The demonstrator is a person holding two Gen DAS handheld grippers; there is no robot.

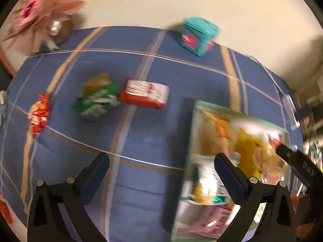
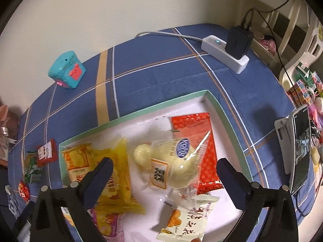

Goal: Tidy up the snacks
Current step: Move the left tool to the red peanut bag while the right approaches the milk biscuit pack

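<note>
A green-rimmed white tray (image 2: 219,104) on the blue plaid cloth holds several snack packets: a yellow one (image 2: 119,161), a clear bag of pale buns (image 2: 171,161), a red one (image 2: 193,127). My right gripper (image 2: 164,168) is open and empty above them. My left gripper (image 1: 161,161) is open and empty over the cloth, left of the tray (image 1: 192,133). Loose on the cloth lie a red-white box (image 1: 146,93), a green-white packet (image 1: 97,98) and a small red packet (image 1: 39,114); they also show at the left in the right wrist view (image 2: 45,151).
A teal toy box (image 1: 198,35) stands near the table's far edge (image 2: 66,70). A white power strip with a black charger (image 2: 228,50) lies far right. A phone on a white stand (image 2: 296,147) is at the right edge. A pink bouquet (image 1: 38,14) sits far left.
</note>
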